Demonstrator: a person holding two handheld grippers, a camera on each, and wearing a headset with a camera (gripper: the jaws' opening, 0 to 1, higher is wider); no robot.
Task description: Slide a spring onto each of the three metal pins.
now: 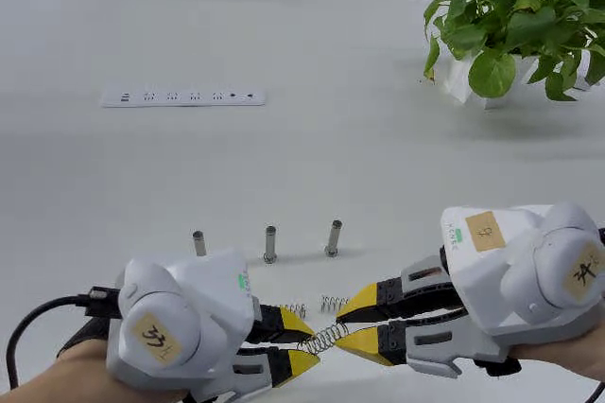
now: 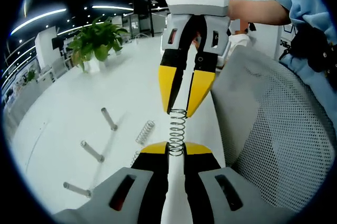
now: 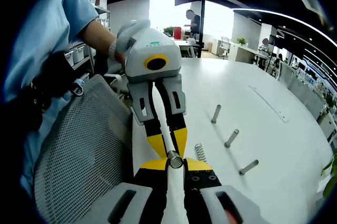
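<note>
- Pinching one spring [image 1: 326, 335] by both ends, the left gripper [image 1: 313, 346] and right gripper [image 1: 343, 327] meet tip to tip, each with jaws narrowed on the coil.
- Spring's long axis lies level; three bare pins [image 1: 270, 243] stand upright just beyond, roughly midway between the arms.
- Two loose springs [image 1: 334, 304] lie between.
- Thin wire coils, smooth steel pins, matte white table [image 1: 284, 157].
</note>
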